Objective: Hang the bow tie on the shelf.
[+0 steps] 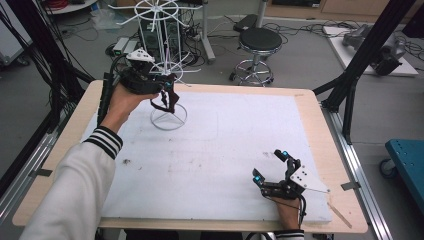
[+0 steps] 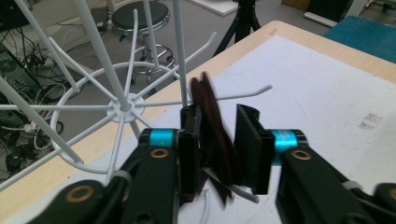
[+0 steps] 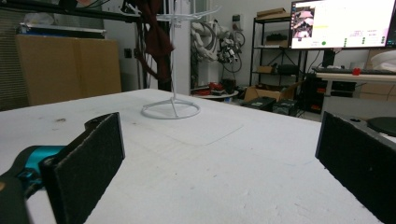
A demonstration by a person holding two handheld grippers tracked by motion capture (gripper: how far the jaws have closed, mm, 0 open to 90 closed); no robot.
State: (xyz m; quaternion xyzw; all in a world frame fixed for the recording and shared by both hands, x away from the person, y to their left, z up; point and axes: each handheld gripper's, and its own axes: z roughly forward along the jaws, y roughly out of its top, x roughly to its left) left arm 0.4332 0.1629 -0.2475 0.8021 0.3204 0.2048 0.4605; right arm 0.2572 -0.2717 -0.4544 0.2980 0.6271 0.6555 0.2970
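A white wire hook rack [image 1: 169,117] stands at the back left of the white mat [image 1: 215,150]. My left gripper [image 1: 167,91] is raised beside the rack's hooks. In the left gripper view, a dark red-brown strap [image 2: 212,135] hangs blurred between the jaws of this gripper [image 2: 219,116], which stand apart. The strap lies close to the left pad, and a white hook arm [image 2: 247,92] crosses just behind it. In the high view the strap [image 1: 170,100] dangles under the gripper above the rack's ring base. My right gripper [image 1: 270,165] rests open on the mat at the front right, with nothing between its pads [image 3: 98,154].
A black round stool [image 1: 259,42] and tangled cables sit on the floor beyond the table's far edge. Black frame posts [image 1: 367,50] rise at the right. In the right gripper view the rack [image 3: 172,109] stands far ahead, with shelves and a monitor [image 3: 341,23] behind.
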